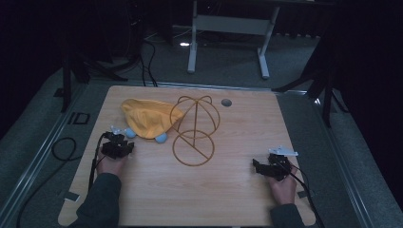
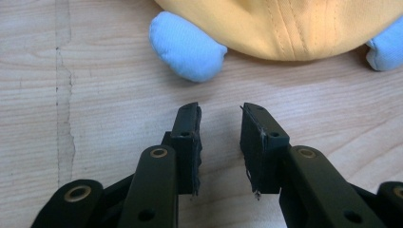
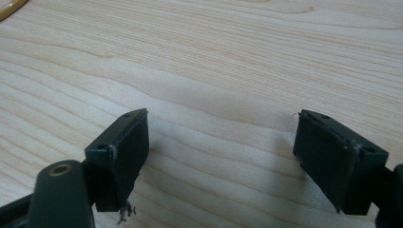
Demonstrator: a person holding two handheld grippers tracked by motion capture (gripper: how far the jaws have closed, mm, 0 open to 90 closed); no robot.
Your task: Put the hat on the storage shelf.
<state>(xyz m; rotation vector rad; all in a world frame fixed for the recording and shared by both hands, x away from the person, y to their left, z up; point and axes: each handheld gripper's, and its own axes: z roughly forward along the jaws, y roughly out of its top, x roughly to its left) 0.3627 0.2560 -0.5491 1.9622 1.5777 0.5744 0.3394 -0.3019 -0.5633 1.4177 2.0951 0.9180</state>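
At the left of the bench (image 1: 142,199), the left gripper (image 1: 124,147) sits low just short of a yellow cap (image 1: 145,118); its fingers (image 2: 187,137) stand a narrow gap apart with nothing between them. The cap lies slumped on the wood, with a pale blue stuffed lump (image 2: 187,45) poking out at its near edge, just ahead of the fingertips, and a second lump (image 2: 387,45) further along. The cap looks light, soft and floppy, so it'll fold when lifted. Best hold is probably a pinch on the stitched fabric edge above the blue lump, not on the lump itself. To the right of the cap, touching or overlapping it, stands a wire hat stand (image 1: 195,130): thin, stiff, likely tippy. Far right, the right gripper (image 1: 261,167) rests on bare wood, well apart from everything, its fingers (image 3: 121,152) spread wide and empty.
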